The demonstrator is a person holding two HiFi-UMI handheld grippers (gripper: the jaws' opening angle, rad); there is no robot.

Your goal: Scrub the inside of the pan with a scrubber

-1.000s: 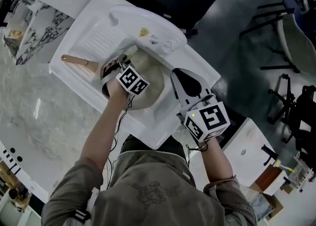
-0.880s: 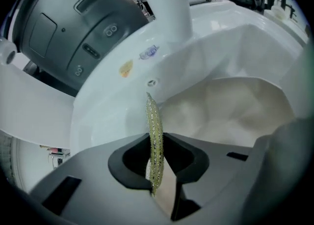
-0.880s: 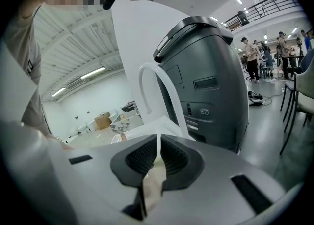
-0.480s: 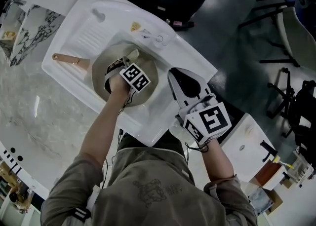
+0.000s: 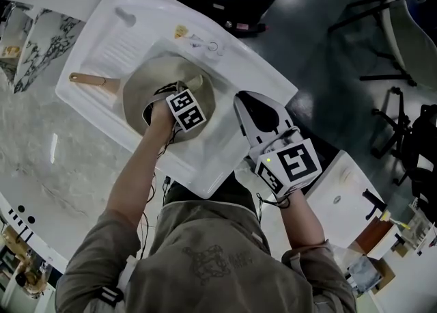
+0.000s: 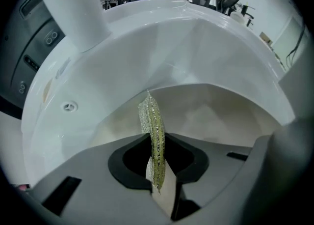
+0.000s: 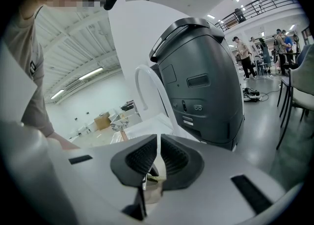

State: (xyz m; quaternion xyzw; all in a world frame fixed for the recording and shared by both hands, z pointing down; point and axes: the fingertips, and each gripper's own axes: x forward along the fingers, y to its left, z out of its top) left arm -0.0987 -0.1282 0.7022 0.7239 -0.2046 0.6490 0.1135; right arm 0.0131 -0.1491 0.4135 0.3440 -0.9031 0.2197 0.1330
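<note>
beige-lined pan (image 5: 143, 79) sits in the bowl of the white sink (image 5: 232, 89), with its brown handle (image 5: 92, 80) pointing out over the ribbed drainer side. inside the pan is the scrubber (image 6: 153, 121), a thin green mesh sheet seen edge-on. it is pinched between the jaws of the left gripper (image 6: 156, 157), and its free end projects past the jaw tips toward the pan's inner wall (image 6: 221, 116). neither view shows whether the sheet is touching that wall. the right gripper (image 7: 158, 160) hangs off the sink's near corner, well apart from the pan. its jaws are pressed almost together and nothing shows between them.

risks, as judged from this position:

- pan unrestrained. nothing holds the handle or the rim. scrubbing pressure from the left gripper alone could slide or spin the pan on the smooth sink floor, so the strokes would lose their bite.
- thin, limp scrubber. the jaws hold the sheet along a narrow strip only. a sideways drag against the wall could fold it over or pull it out of the grip.
- hard contact. the jaw tips sit close behind the sheet. if the sheet collapses, the jaws themselves could rub the pan lining rather than the mesh.
- handle swing. if the pan rotates, the handle could strike the sink rim.
</note>
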